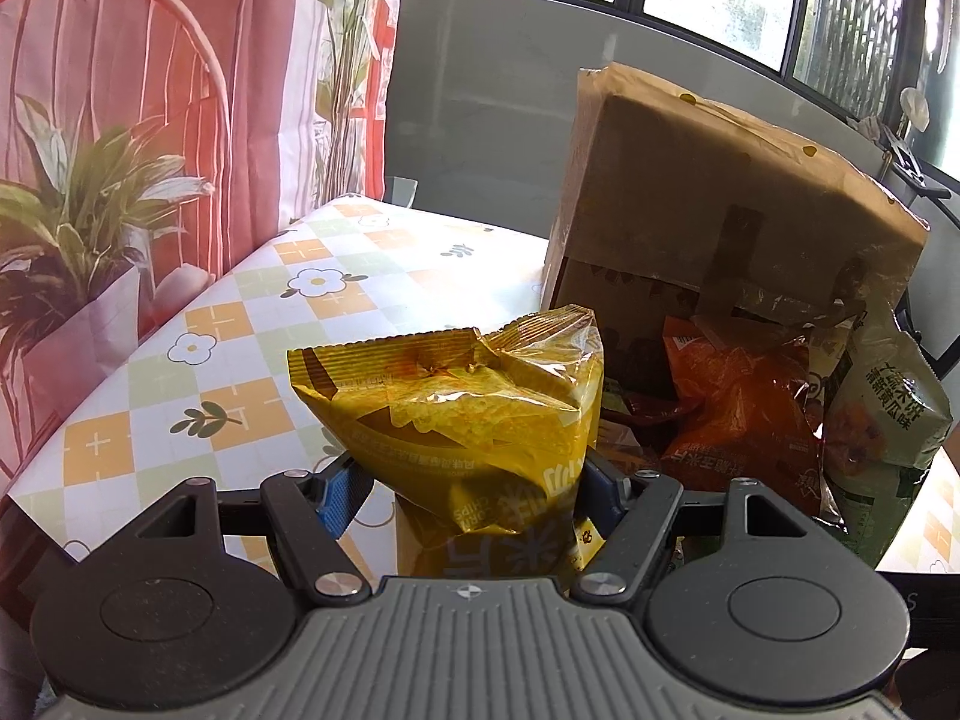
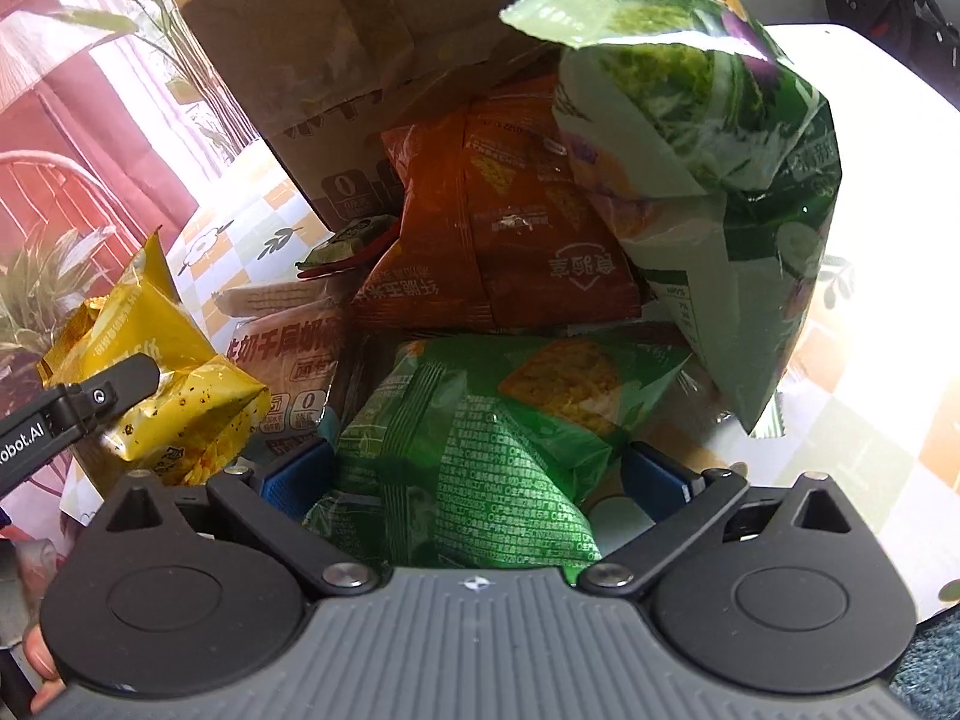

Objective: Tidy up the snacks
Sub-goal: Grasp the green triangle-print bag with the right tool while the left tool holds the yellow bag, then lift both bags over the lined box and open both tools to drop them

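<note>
My left gripper (image 1: pixel 474 492) is shut on a yellow corn chip bag (image 1: pixel 456 414), blue pads pressing both its sides, above the checked tablecloth. In the right wrist view that yellow bag (image 2: pixel 168 396) hangs at the left with a black finger (image 2: pixel 129 375) on it. My right gripper (image 2: pixel 474 480) stands open over the snack pile. A green bag (image 2: pixel 480 450) lies between its blue pads, and the right pad is clear of it. Behind lie an orange bag (image 2: pixel 510 216) and a tall green-and-white bag (image 2: pixel 708 180).
A tilted cardboard box (image 1: pixel 720 192) stands behind the pile on the table (image 1: pixel 240 360). A white packet with red lettering (image 2: pixel 282 348) and a small green-red packet (image 2: pixel 348 243) lie left of the orange bag. A curtain hangs along the table's left edge.
</note>
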{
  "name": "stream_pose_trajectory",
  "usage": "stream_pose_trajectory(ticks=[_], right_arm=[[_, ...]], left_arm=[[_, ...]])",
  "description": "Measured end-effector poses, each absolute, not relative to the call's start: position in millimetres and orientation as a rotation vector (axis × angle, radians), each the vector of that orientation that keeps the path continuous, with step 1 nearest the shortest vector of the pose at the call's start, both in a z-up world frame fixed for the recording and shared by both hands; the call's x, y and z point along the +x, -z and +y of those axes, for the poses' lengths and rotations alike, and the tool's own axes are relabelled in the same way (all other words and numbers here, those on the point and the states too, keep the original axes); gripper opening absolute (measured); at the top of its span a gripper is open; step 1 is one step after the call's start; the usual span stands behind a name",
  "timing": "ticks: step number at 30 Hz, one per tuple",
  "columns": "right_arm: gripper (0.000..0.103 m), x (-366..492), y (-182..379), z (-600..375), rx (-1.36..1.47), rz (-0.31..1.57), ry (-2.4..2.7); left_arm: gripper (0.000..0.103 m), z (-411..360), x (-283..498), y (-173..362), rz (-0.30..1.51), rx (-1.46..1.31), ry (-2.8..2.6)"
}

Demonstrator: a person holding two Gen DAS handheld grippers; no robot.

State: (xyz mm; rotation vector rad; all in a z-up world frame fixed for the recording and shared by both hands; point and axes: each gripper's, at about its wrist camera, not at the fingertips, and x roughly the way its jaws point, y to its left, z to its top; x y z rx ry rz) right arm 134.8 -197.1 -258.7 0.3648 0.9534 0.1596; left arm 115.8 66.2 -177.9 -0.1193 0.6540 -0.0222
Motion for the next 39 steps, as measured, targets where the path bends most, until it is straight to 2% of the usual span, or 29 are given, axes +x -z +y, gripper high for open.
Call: stream_pose_trajectory(ticks=[6, 12, 28, 39], right_arm=[[0.090, 131, 253, -196, 0.356, 0.947, -0.210], [0.086, 119, 243, -193, 0.315, 0.887, -0.272], [0.083, 88, 210, -201, 0.298, 0.733, -0.311], [0.083, 64, 175, -201, 0.250, 0.514, -0.383]], left_arm=[[0.074, 64, 120, 180, 0.664, -0.110, 0.025], [0.074, 65, 114, 176, 0.644, -0.104, 0.028], [0.074, 59, 97, 156, 0.564, -0.089, 0.008], [0.074, 57, 93, 111, 0.409, -0.031, 0.053]])
